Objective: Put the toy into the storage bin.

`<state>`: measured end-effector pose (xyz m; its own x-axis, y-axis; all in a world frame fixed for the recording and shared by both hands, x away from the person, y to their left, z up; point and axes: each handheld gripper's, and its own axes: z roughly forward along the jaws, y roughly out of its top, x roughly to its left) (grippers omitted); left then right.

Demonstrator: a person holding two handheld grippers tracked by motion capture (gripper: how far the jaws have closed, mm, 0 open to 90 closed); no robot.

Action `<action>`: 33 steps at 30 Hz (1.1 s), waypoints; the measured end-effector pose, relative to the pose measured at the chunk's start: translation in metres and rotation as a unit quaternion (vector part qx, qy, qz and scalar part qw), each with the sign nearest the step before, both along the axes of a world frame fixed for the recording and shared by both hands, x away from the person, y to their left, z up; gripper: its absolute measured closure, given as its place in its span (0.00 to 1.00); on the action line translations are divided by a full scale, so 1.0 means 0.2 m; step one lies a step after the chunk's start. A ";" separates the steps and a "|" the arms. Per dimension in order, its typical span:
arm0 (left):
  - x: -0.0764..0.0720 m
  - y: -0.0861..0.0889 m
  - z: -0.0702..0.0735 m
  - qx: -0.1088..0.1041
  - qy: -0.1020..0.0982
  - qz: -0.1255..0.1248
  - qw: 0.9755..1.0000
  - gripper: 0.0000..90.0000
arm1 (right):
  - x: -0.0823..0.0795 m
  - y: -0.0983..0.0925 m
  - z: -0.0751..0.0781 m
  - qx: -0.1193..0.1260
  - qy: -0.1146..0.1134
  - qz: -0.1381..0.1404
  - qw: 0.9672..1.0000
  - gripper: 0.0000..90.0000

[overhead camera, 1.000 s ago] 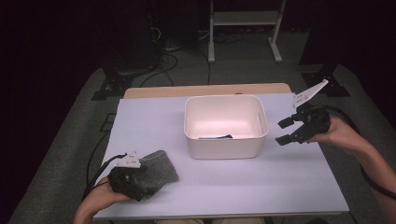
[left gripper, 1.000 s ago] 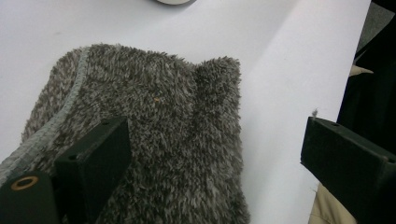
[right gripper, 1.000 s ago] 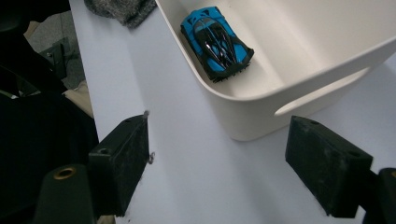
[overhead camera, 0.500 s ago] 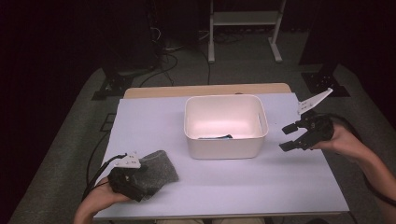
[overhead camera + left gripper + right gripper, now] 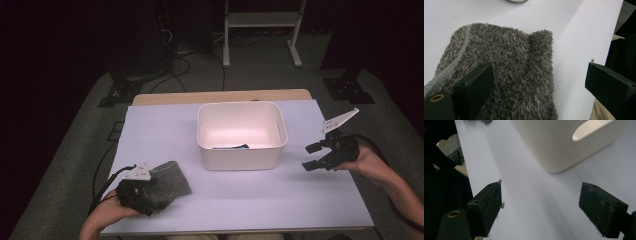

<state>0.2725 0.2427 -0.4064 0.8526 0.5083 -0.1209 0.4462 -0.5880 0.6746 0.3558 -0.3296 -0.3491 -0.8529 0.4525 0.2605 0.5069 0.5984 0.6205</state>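
Left gripper (image 5: 150, 192), jaws apart, sits over the cloth (image 5: 167, 182), one jaw on the pile. Right gripper (image 5: 316, 156) empty, jaws just opening, beside the bin (image 5: 242, 152). Straddle the cloth's thick fold before closing.

A white table top (image 5: 240, 200) lies over a wooden board (image 5: 220, 96) whose edge shows along the far side. The table stands on grey carpet (image 5: 75, 150). Beyond it, a pale metal stand (image 5: 260, 22) with 2 legs rises out of the dark, and black cables (image 5: 180, 55) trail across the floor near it. Dark equipment bases sit on the carpet at far left (image 5: 120, 92) and far right (image 5: 347, 90).
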 end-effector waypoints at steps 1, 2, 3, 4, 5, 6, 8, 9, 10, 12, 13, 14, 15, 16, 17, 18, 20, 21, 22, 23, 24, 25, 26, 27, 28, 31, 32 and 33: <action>0.00 0.00 0.00 0.000 0.000 0.000 1.000 0.09 | 0.00 -0.01 -0.01 0.001 0.002 -0.001 1.000 0.19; 0.00 0.00 0.00 0.001 0.000 0.001 1.000 0.09 | -0.01 -0.01 -0.02 0.003 0.004 -0.004 1.000 0.19; 0.00 0.00 0.00 0.001 0.001 0.001 1.000 0.09 | -0.01 -0.02 -0.04 0.005 0.005 -0.006 1.000 0.19; 0.00 0.00 0.00 0.001 0.001 0.001 1.000 0.09 | -0.01 -0.02 -0.05 0.006 0.005 -0.007 1.000 0.19; 0.00 0.00 0.00 0.001 0.001 0.001 1.000 0.09 | -0.01 -0.02 -0.06 0.007 0.006 -0.009 1.000 0.19; 0.00 0.00 0.00 0.001 0.001 0.002 1.000 0.09 | -0.01 -0.03 -0.07 0.008 0.008 -0.010 1.000 0.19; 0.00 0.00 0.00 0.000 0.000 0.002 1.000 0.09 | -0.02 -0.03 -0.09 0.010 0.009 -0.014 1.000 0.19; 0.00 0.00 0.00 0.000 0.000 0.002 1.000 0.09 | -0.02 -0.04 -0.10 0.011 0.010 -0.014 1.000 0.19; 0.00 0.00 0.00 0.000 -0.001 0.002 1.000 0.09 | -0.02 -0.04 -0.11 0.012 0.011 -0.015 1.000 0.19; 0.00 0.00 0.00 -0.001 -0.001 0.003 1.000 0.09 | -0.02 -0.04 -0.13 0.014 0.012 -0.017 1.000 0.19; 0.00 0.00 0.00 -0.002 -0.002 0.003 1.000 0.09 | -0.02 -0.04 -0.14 0.015 0.014 -0.018 1.000 0.19; 0.00 0.00 0.00 -0.001 -0.002 0.003 1.000 0.09 | -0.03 -0.05 -0.14 0.015 0.013 -0.019 1.000 0.19; 0.00 0.00 0.00 0.000 -0.004 0.003 1.000 0.09 | -0.03 -0.05 -0.15 0.017 0.013 -0.020 1.000 0.19; 0.00 0.00 0.00 0.000 -0.003 0.003 1.000 0.09 | -0.03 -0.05 -0.16 0.018 0.014 -0.021 1.000 0.19; 0.00 0.00 0.00 0.000 -0.003 0.003 1.000 0.09 | -0.03 -0.05 -0.16 0.020 0.015 -0.022 0.999 0.19; -0.01 0.00 0.00 0.000 -0.003 0.003 1.000 0.09 | -0.04 -0.05 -0.17 0.021 0.015 -0.024 0.999 0.19; -0.01 0.00 0.00 0.000 -0.003 0.003 1.000 0.09 | -0.04 -0.05 -0.19 0.024 0.016 -0.023 0.999 0.19; -0.01 0.00 0.00 0.000 -0.003 0.003 1.000 0.09 | -0.04 -0.05 -0.19 0.025 0.016 -0.025 0.999 0.19; -0.01 0.00 0.00 0.000 -0.003 0.003 1.000 0.09 | -0.04 -0.05 -0.20 0.027 0.018 -0.026 0.999 0.19; -0.01 0.00 0.00 0.000 -0.002 0.004 1.000 0.09 | -0.04 -0.06 -0.21 0.030 0.020 -0.028 0.999 0.19; -0.01 0.00 0.00 0.000 -0.002 0.003 1.000 0.09 | -0.05 -0.06 -0.22 0.031 0.019 -0.028 0.999 0.19; -0.01 0.00 0.00 0.001 -0.002 0.003 1.000 0.09 | -0.05 -0.06 -0.23 0.033 0.018 -0.027 0.999 0.19; -0.01 0.00 0.00 0.000 -0.003 0.003 1.000 0.09 | -0.05 -0.06 -0.24 0.035 0.021 -0.029 0.999 0.19; -0.01 0.00 0.00 0.000 -0.002 0.004 1.000 0.09 | -0.05 -0.06 -0.25 0.035 0.022 -0.029 0.999 0.19; -0.01 0.00 0.00 0.001 -0.002 0.003 1.000 0.09 | -0.05 -0.06 -0.26 0.037 0.022 -0.030 0.999 0.19; -0.01 0.00 0.00 0.001 -0.002 0.003 1.000 0.09 | -0.06 -0.06 -0.29 0.042 0.026 -0.033 0.998 0.19; -0.01 0.00 0.00 0.001 -0.002 0.003 1.000 0.09 | -0.07 -0.06 -0.30 0.045 0.026 -0.033 0.998 0.19; -0.01 0.00 0.00 0.001 -0.001 0.003 1.000 0.09 | -0.07 -0.06 -0.31 0.049 0.030 -0.034 0.998 0.19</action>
<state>0.2713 0.2433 -0.4069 0.8494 0.5145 -0.1171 0.4484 -0.5868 0.6742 0.3421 -0.3415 -0.4117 -0.8031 0.4783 0.3552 0.5815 0.4994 0.6422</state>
